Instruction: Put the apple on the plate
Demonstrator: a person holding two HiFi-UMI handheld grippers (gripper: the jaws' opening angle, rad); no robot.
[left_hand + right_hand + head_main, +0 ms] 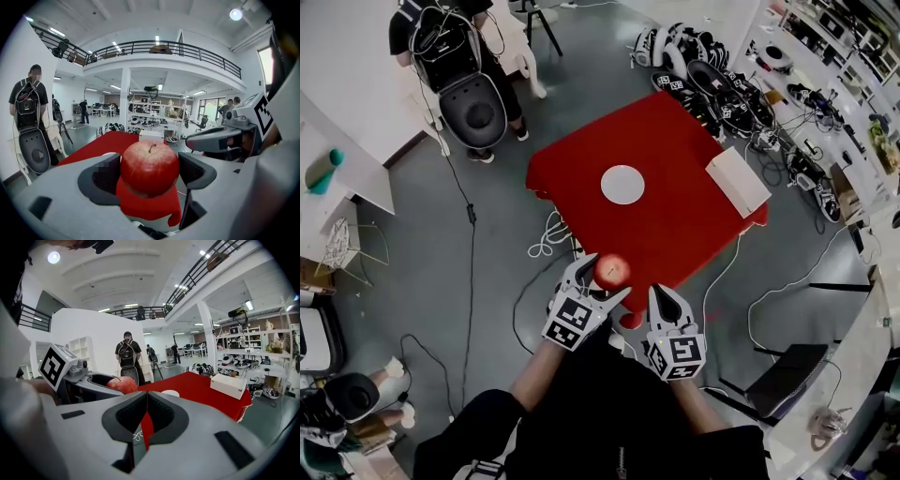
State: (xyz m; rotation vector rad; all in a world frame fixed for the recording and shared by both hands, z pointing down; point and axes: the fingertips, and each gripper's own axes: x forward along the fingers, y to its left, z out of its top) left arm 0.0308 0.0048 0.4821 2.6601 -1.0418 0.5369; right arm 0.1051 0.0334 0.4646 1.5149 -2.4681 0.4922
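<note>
So the plate (622, 185) sits about mid table (675, 234), and a box (738, 181) is on the table's right edge. The apple (611, 270) is between the jaws of the left gripper (605, 278), by the table's near edge. The right gripper (664, 298) is just to its right. A person (455, 56) stands far left.

Left gripper (600, 281) jaws clasping apple (611, 269), right gripper (662, 294) jaws together

Apple (150, 168) glossy, smooth; tbl cover (675, 234) matt red cloth; plate (622, 185) matt.
</note>
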